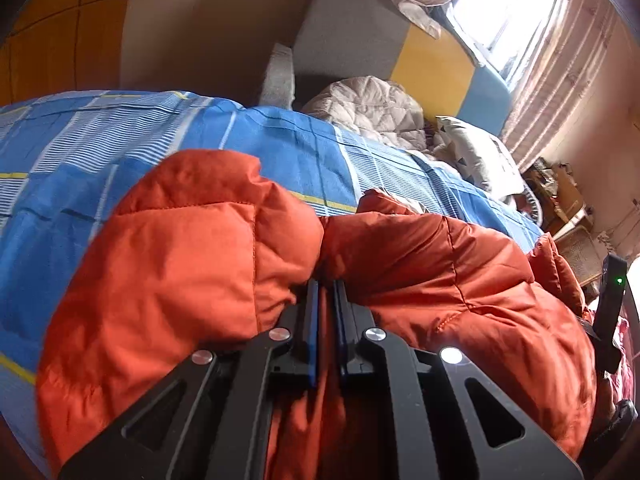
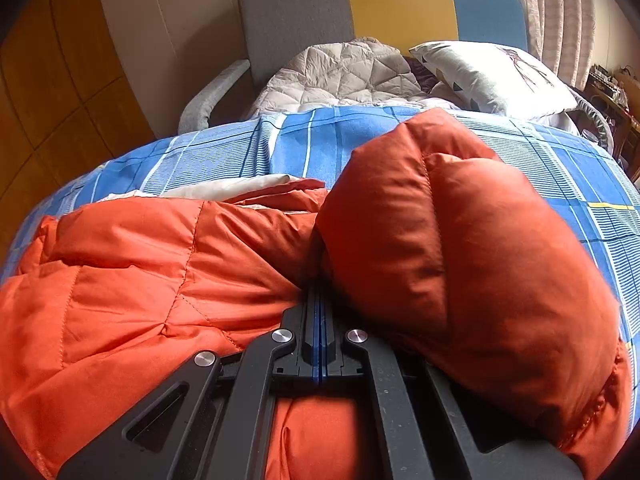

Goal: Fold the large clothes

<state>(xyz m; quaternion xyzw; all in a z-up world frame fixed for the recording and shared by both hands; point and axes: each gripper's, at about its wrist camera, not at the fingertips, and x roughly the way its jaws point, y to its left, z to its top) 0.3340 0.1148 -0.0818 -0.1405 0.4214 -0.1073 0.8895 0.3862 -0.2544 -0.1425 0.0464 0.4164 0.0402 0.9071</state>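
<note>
An orange quilted puffer jacket [image 1: 192, 256] lies on a bed with a blue plaid sheet [image 1: 100, 140]. My left gripper [image 1: 325, 280] is shut on a fold of the jacket, with orange fabric pinched between its blue pads. The jacket bulges on both sides of the jaws. In the right wrist view the same jacket [image 2: 460, 248] fills the foreground on the blue sheet [image 2: 304, 144]. My right gripper [image 2: 321, 286] is shut on its fabric, and a puffy part rises to the right of the jaws. The jacket's pale lining [image 2: 240, 186] shows at its far edge.
A grey quilted blanket [image 2: 344, 72] and a white patterned pillow [image 2: 492, 76] lie at the bed's head, against a grey, yellow and blue headboard [image 2: 400, 4]. A window with curtains [image 1: 568, 40] is at the right. A cluttered side table [image 1: 560, 196] stands beside the bed.
</note>
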